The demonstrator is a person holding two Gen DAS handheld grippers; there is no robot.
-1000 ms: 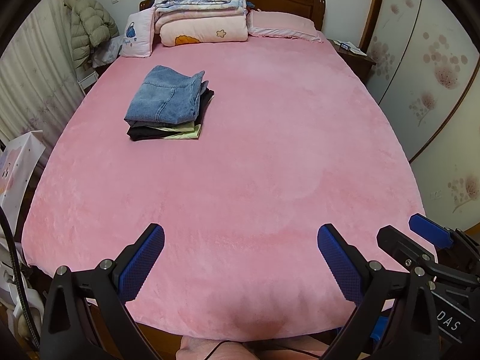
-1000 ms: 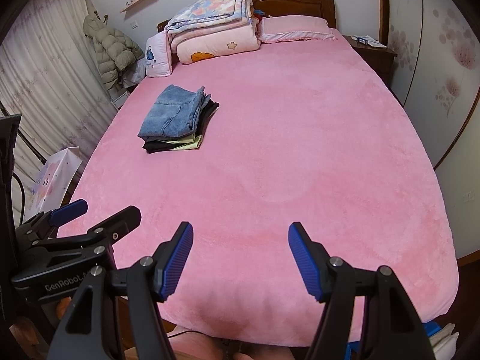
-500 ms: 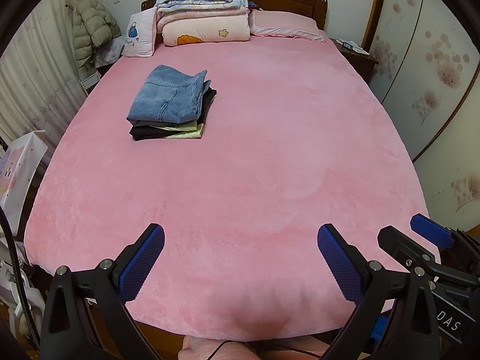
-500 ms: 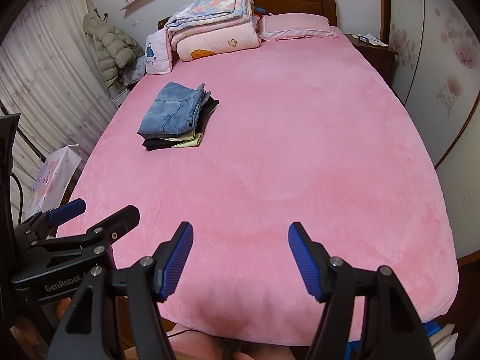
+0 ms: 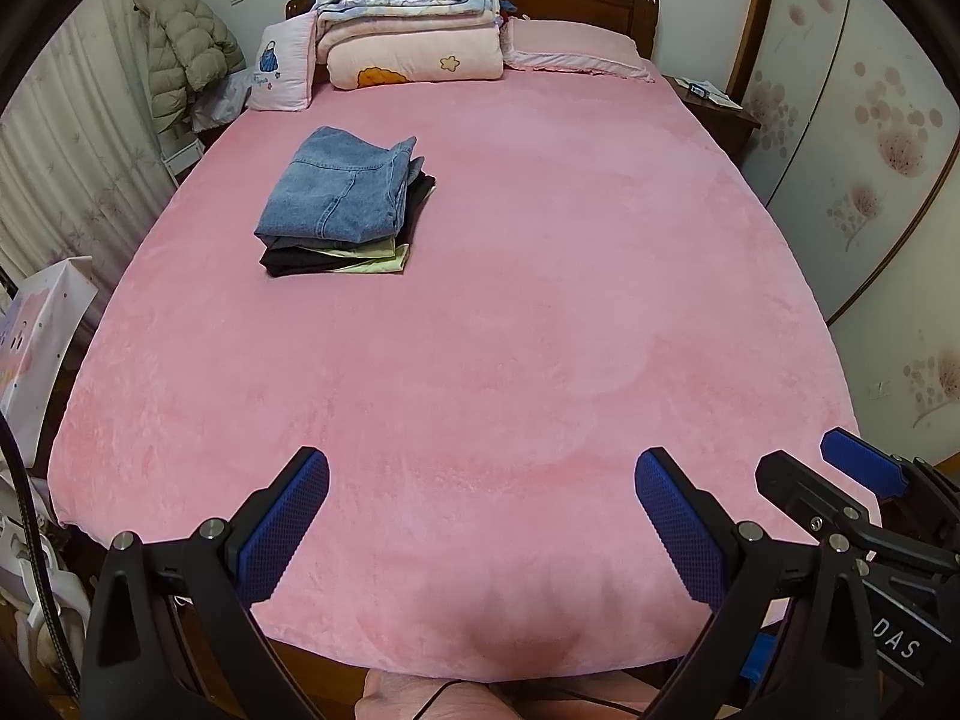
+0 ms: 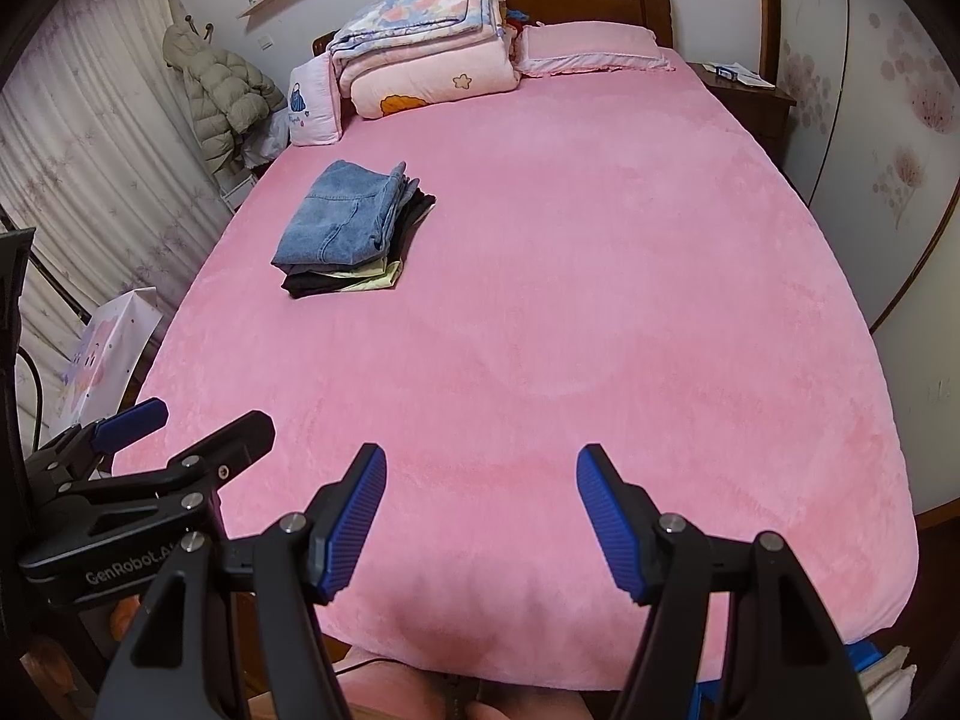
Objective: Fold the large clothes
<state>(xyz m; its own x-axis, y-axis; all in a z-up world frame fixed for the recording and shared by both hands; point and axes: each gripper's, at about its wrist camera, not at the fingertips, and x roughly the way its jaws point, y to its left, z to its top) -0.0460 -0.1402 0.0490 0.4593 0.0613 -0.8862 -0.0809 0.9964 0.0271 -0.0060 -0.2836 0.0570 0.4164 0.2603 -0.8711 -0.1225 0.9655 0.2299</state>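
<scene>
A stack of folded clothes (image 5: 342, 204) (image 6: 354, 228), blue jeans on top of dark and pale yellow pieces, lies on the far left part of a pink bed (image 5: 510, 330) (image 6: 570, 330). My left gripper (image 5: 480, 480) hangs open over the near edge of the bed with nothing between its blue pads. My right gripper (image 6: 480, 474) is beside it, also open and holding nothing. Each gripper shows at the edge of the other's view. Both are far from the stack.
Folded quilts (image 5: 414, 18) and pillows (image 5: 570, 48) lie at the wooden headboard. A puffy coat (image 5: 180, 54) hangs at the left by curtains. A nightstand (image 5: 714, 102) stands far right beside wardrobe doors (image 5: 870, 120). A paper bag (image 6: 102, 354) stands left of the bed.
</scene>
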